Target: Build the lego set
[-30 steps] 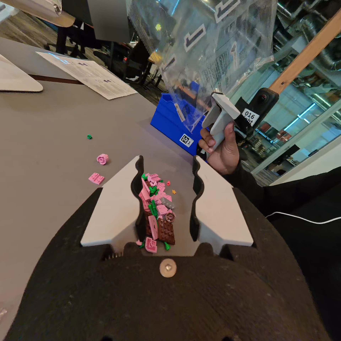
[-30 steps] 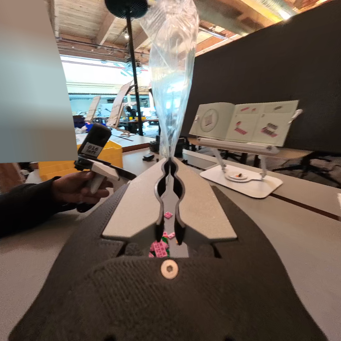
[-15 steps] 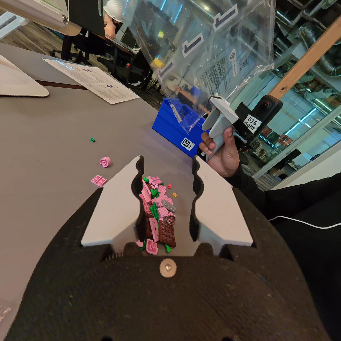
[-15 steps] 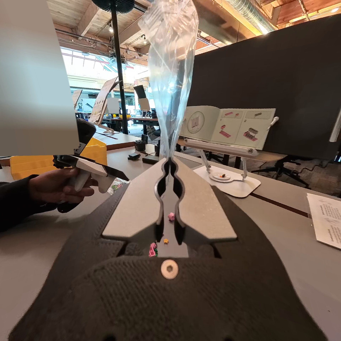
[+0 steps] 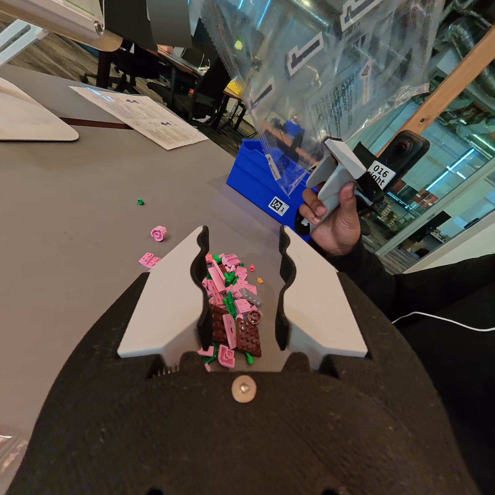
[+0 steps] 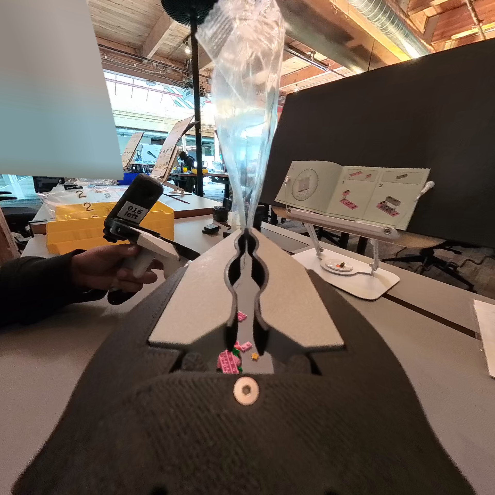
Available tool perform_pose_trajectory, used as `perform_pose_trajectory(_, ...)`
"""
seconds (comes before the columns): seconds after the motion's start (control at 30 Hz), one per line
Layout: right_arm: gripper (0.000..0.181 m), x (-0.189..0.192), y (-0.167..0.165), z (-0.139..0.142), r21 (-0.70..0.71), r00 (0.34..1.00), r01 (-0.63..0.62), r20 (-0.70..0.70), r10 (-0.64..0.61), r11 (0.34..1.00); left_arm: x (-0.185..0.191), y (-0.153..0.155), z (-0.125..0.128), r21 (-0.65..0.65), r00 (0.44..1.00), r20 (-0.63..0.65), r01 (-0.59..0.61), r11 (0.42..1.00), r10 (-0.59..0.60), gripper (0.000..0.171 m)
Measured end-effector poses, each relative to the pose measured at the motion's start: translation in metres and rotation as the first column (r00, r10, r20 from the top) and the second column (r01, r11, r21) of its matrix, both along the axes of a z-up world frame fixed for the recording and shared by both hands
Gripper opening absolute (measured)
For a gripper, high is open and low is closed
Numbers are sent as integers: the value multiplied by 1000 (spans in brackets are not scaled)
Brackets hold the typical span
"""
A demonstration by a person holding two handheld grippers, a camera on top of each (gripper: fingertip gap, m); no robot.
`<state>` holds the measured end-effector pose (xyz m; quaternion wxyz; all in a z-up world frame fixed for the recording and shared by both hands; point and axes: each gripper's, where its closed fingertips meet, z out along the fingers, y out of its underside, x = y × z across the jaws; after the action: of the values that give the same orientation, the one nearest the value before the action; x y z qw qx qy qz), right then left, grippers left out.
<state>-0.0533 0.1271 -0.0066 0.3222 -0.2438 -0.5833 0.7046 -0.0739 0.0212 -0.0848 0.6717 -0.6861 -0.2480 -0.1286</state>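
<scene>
Grey table (image 5: 67, 267) below — right gripper (image 6: 245, 235) raised, pinching clear bag (image 6: 246, 93); left gripper (image 5: 242, 241) spread over brick pile (image 5: 233, 302).

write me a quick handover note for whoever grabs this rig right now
Right gripper: shut on a corner of the clear plastic bag, held up off the table; the bag looks empty.
Left gripper: open, holding nothing, above the brick pile.
Bricks: pink, green and brown pieces heaped on the grey table; a few pink strays and a green stud to the pile's left.
Instruction booklet: open on its stand.
Done: bag emptied. Left: drop the bag, start building; nothing looks assembled yet.
</scene>
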Motion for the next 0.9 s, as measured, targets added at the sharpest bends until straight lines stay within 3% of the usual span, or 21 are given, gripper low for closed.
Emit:
perform_pose_trajectory(0.23,0,0,-17,-14,70,999,-32,2,32,997,2,0,2,-3,1000,-25,-1,1000,1,51)
perform_pose_trajectory(0.3,0,6,-29,-17,84,996,-93,-6,94,992,3,0,4,6,1000,-31,3,1000,-3,53)
perform_pose_trajectory(0.47,0,23,-56,-16,-63,950,-306,48,309,950,26,7,22,111,993,-36,119,987,-116,84)
perform_pose_trajectory(0.5,0,23,-60,-18,-88,943,-321,62,327,943,31,9,24,120,989,-42,146,982,-142,82)
perform_pose_trajectory(0.57,0,23,-66,-25,-100,931,-343,94,353,934,39,8,35,142,981,-126,168,975,-151,46)
perform_pose_trajectory(0.67,2,25,-76,-36,-102,905,-388,144,400,916,31,-10,55,200,956,-294,50,979,11,0)
perform_pose_trajectory(0.8,6,27,-79,-35,-103,900,-400,145,412,911,25,-39,80,298,959,-262,-26,954,108,0)
perform_pose_trajectory(0.9,10,26,-73,-33,-115,904,-388,142,402,914,20,-83,100,293,933,-265,-162,942,243,0)
